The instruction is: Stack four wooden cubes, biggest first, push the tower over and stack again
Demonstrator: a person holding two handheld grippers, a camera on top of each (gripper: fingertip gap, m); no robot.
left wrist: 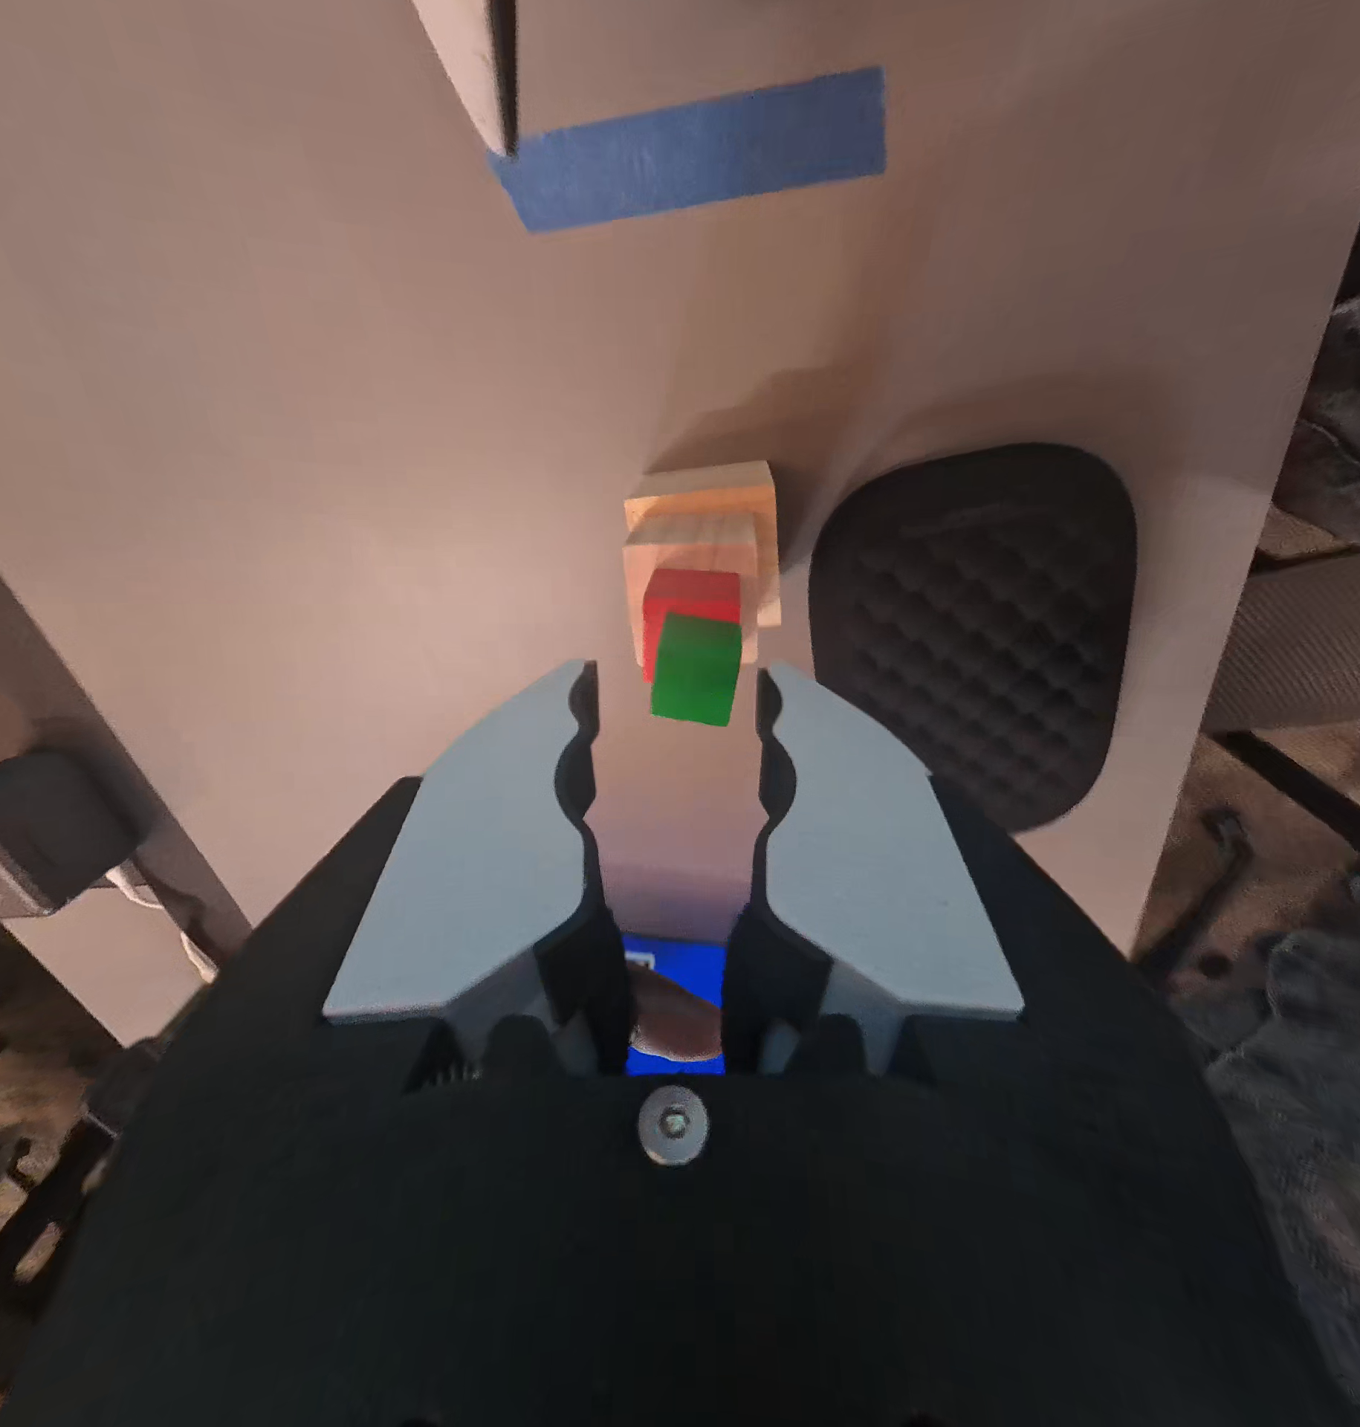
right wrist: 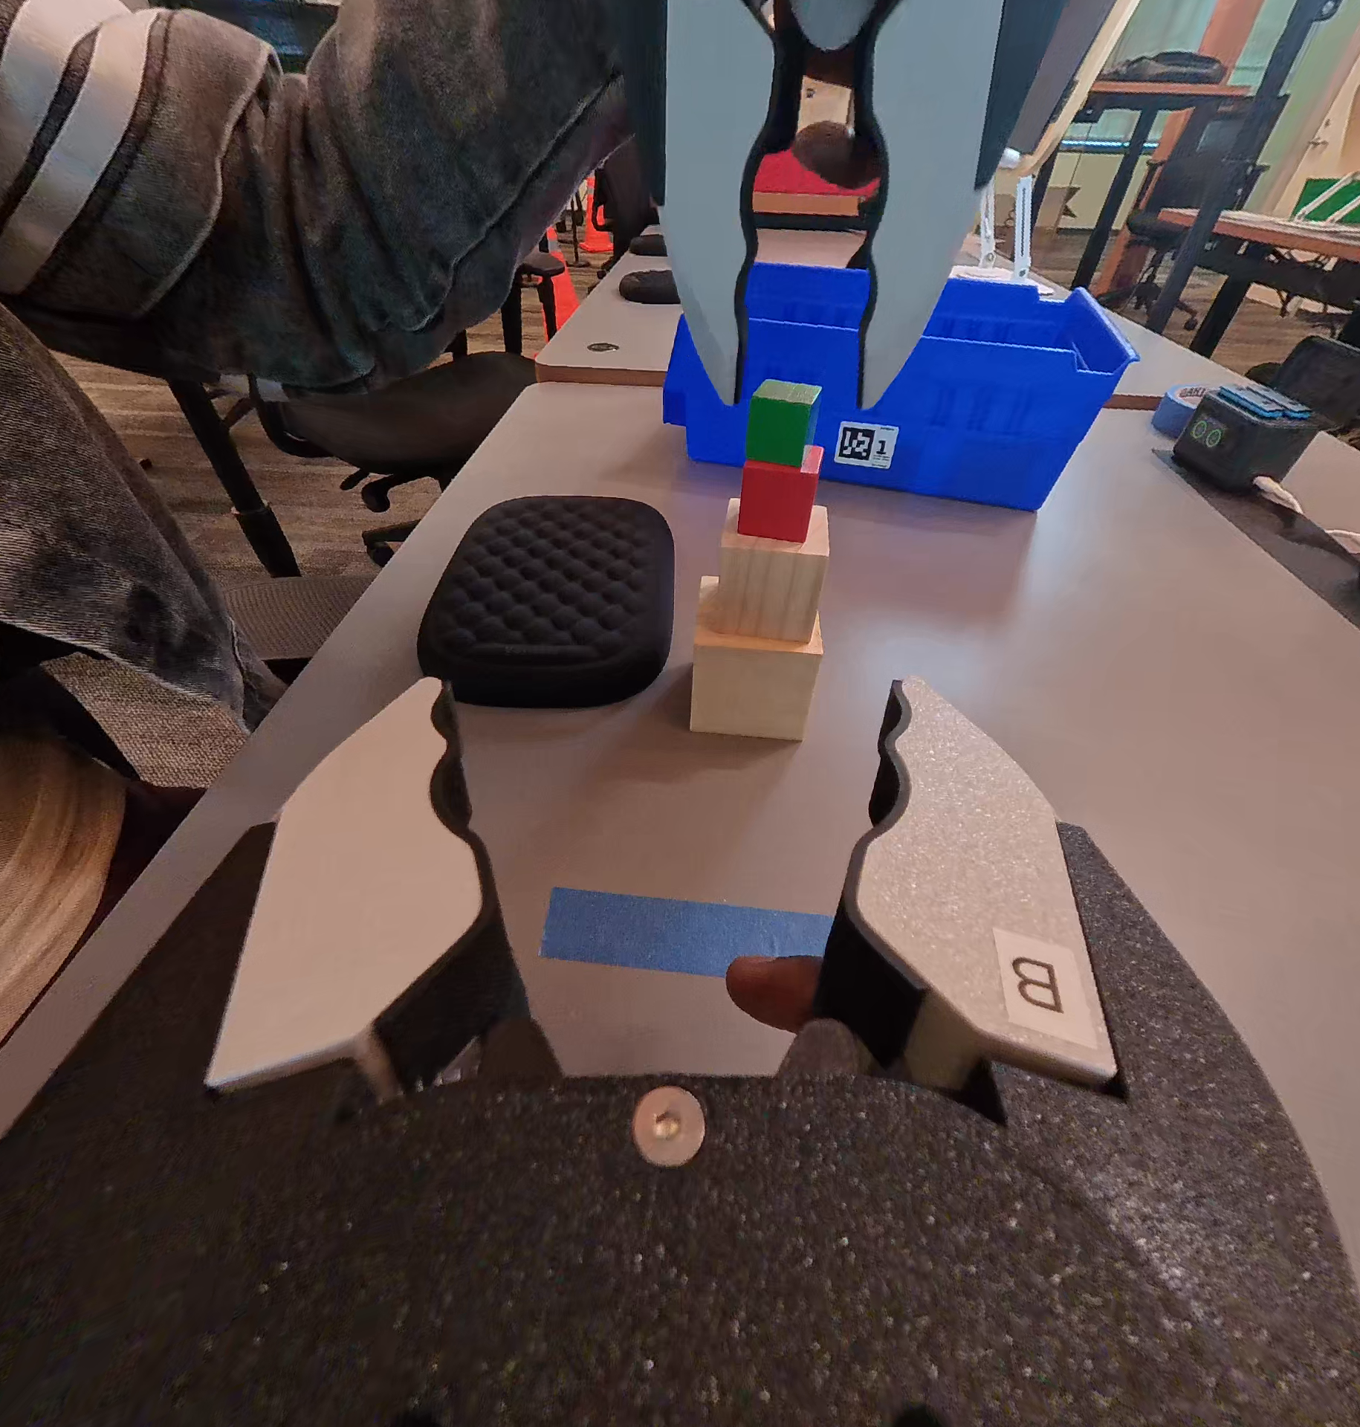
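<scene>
A tower of four cubes stands on the grey table (right wrist: pixel 1047 695): a large pale wooden cube (right wrist: pixel 750 683) at the bottom, a smaller pale cube (right wrist: pixel 773 587) on it, then a red cube (right wrist: pixel 777 494), then a green cube (right wrist: pixel 781 421) on top. My left gripper (right wrist: pixel 799 398) hangs straight above the tower, open, its fingertips either side of the green cube's top with a gap on both sides. From above, in the left wrist view, the green cube (left wrist: pixel 696 668) lies just beyond the open left gripper (left wrist: pixel 677 672). My right gripper (right wrist: pixel 665 695) is wide open and empty, in front of the tower.
A black quilted pad (right wrist: pixel 546 602) lies left of the tower. A blue bin (right wrist: pixel 970 401) stands behind it. A strip of blue tape (right wrist: pixel 677 930) is stuck to the table near me. A black device (right wrist: pixel 1233 440) sits at the far right. A person's sleeve (right wrist: pixel 275 193) reaches over the left. The grippers' ends are close to 12 cm from one another. The left tips stand about 6 cm off the smaller pale cube (right wrist: pixel 773 587).
</scene>
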